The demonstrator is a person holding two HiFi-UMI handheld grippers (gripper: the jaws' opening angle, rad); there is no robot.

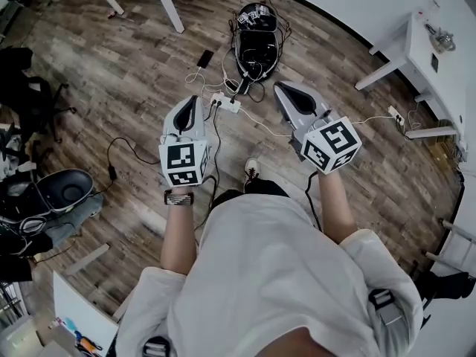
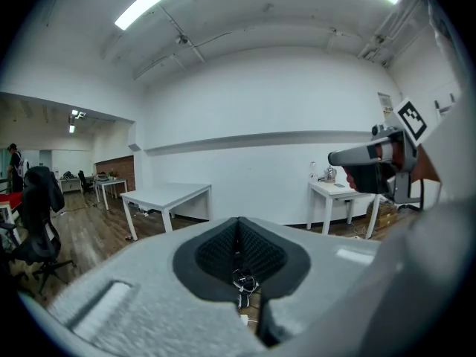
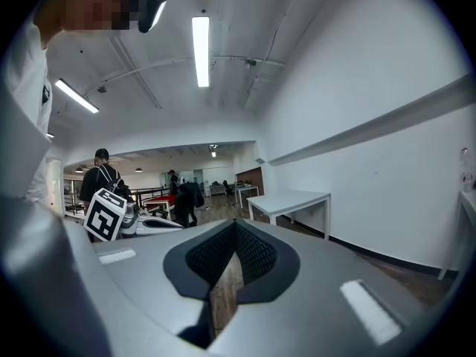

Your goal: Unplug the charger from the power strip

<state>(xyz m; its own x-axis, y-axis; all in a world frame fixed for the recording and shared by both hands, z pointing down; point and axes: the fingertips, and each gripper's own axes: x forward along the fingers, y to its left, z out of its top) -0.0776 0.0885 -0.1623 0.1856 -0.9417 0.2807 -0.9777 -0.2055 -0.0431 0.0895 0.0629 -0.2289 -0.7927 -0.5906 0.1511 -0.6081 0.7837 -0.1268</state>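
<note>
Floorboards (image 1: 134, 73): power strip (image 1: 225, 103) lies between left tongs (image 1: 191, 104) and right tongs (image 1: 282, 89) (both pressed together).

both bare forearms reach forward side by side. the left gripper (image 1: 194, 99) and the right gripper (image 1: 282, 88) point ahead and slightly down, well apart, each with its fingers pressed together, holding nothing.

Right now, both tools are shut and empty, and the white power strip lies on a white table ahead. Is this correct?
Not quite. The white power strip lies on the wooden floor, not on a table; the head view shows it. The left tool and the right tool are indeed shut and empty.
</note>
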